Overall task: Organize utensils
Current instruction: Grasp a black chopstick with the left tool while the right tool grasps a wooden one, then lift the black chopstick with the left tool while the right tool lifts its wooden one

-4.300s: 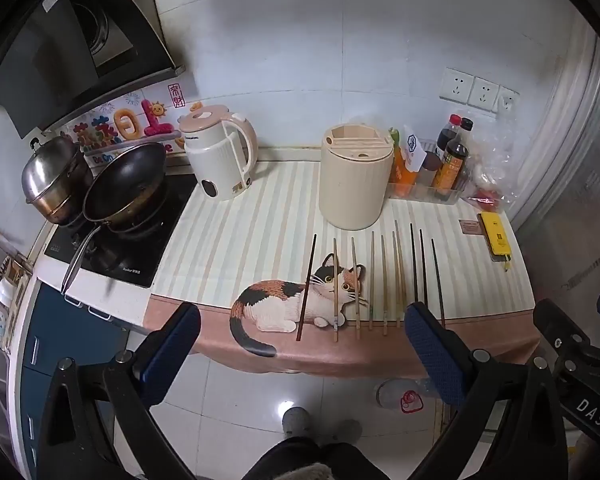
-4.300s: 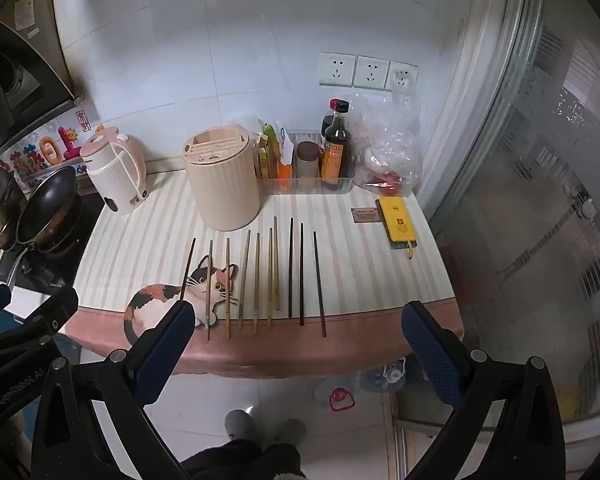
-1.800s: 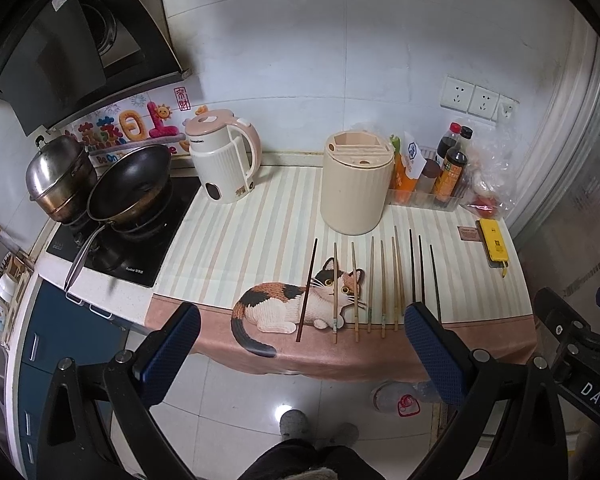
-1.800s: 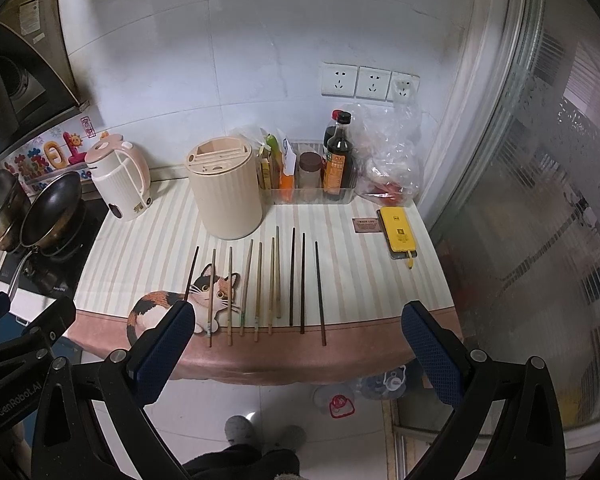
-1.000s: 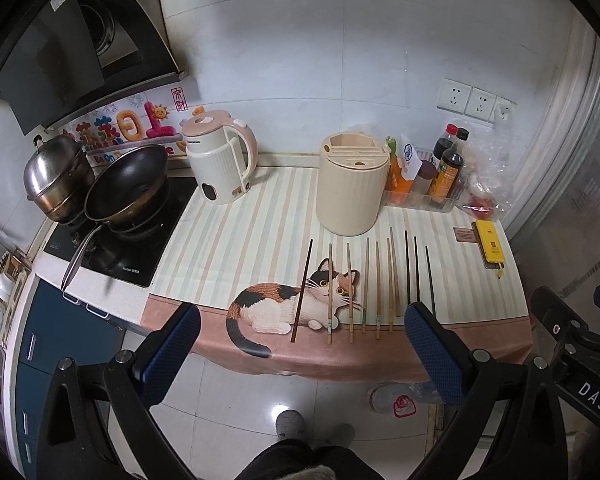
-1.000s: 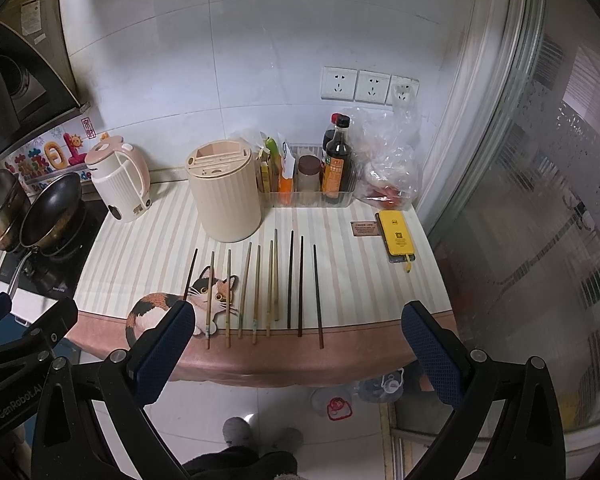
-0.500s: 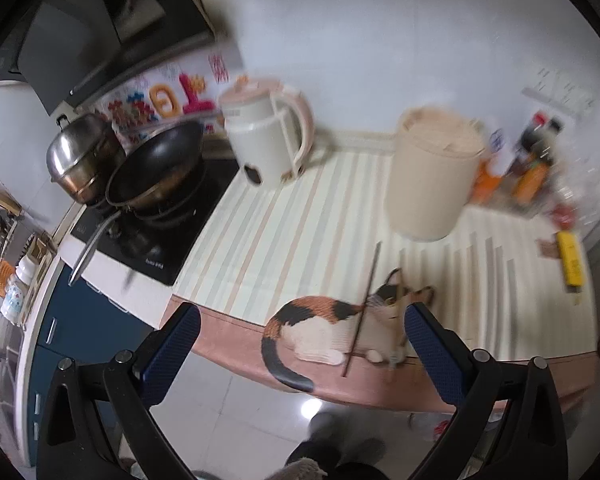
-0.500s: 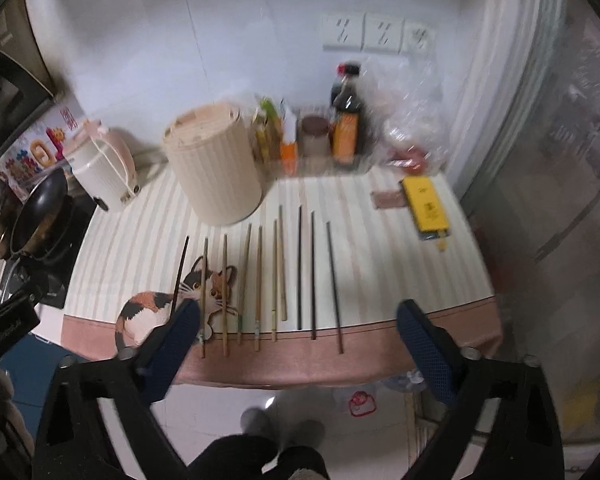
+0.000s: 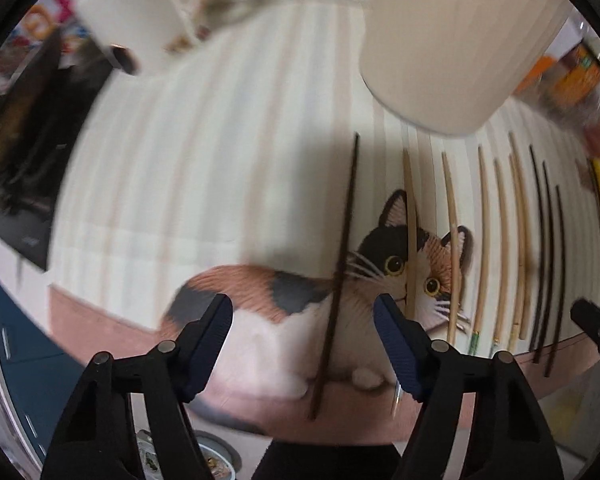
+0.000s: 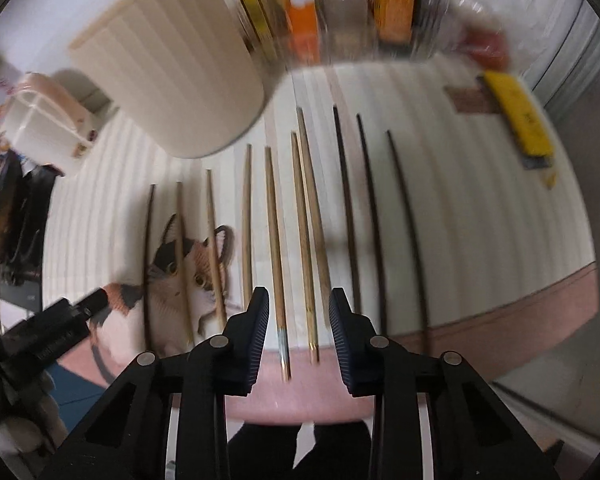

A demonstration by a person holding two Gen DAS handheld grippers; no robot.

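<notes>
Several chopsticks lie in a row on a striped cat-print mat (image 9: pixel 188 184). My left gripper (image 9: pixel 303 320) is open low over the mat's front edge, its jaws either side of the leftmost dark chopstick (image 9: pixel 338 276). My right gripper (image 10: pixel 299 312) is partly open, its jaws either side of two wooden chopsticks (image 10: pixel 276 248) near the middle of the row. Dark chopsticks (image 10: pixel 364 216) lie to the right. A cream ribbed utensil holder (image 10: pixel 176 76) stands behind the row; it also shows in the left wrist view (image 9: pixel 456 40).
A white and pink kettle (image 9: pixel 140 4) stands at the back left, with a black pan and stove (image 9: pixel 24 120) further left. Condiment bottles (image 10: pixel 352 8) line the back wall. A yellow object (image 10: pixel 520 112) lies at the right.
Both grippers have dropped from well above the floor to just over the mat's front edge. Both sets of jaws have narrowed, the right more than the left. The chopsticks have not moved.
</notes>
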